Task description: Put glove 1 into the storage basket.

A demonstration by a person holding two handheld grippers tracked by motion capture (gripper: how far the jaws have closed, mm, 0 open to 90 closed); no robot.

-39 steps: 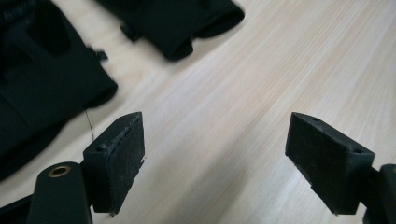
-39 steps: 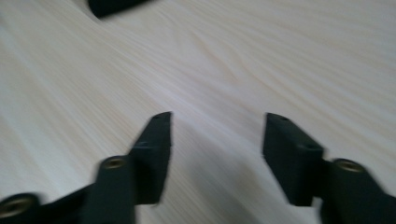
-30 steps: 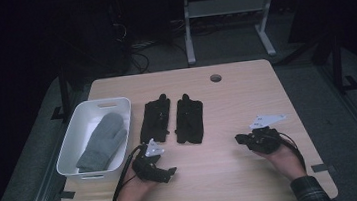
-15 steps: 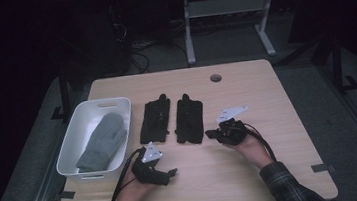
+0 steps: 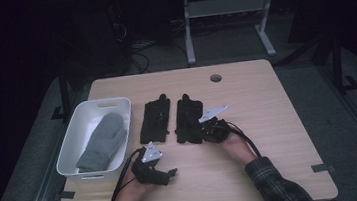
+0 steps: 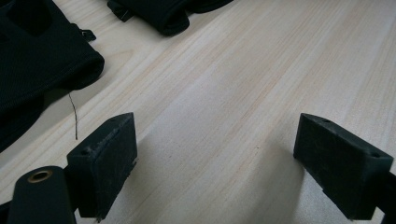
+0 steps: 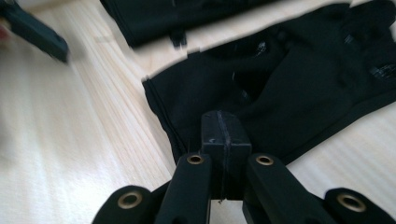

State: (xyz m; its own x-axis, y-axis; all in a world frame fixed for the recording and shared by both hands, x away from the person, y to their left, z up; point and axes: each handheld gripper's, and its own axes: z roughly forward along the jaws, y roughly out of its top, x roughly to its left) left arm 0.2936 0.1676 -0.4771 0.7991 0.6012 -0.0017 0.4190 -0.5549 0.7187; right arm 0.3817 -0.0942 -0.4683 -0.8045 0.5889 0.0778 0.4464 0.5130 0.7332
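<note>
Change: my right gripper point(image 5: 209, 131) has come in from the right side of the table point(image 5: 280, 135) to the near end of the right glove point(image 5: 189, 117); a second ago it sat well right of it.
Right gripper: jaws pressed flat together with nothing between them, their tips over the glove's cuff in the right gripper view point(image 7: 223, 140); I cannot tell if they touch the fabric.
Left gripper: I have kept it where it was, near the front edge point(image 5: 166, 174), jaws wide apart over bare wood point(image 6: 215, 158).
Gloves: two black ones side by side mid-table, the left glove point(image 5: 155, 120) just beside the right one.
Around: white bin point(image 5: 80, 133) at far left with a grey mitten point(image 5: 101, 141) in it.
In the way: nothing between my right gripper and the cuff.
</note>
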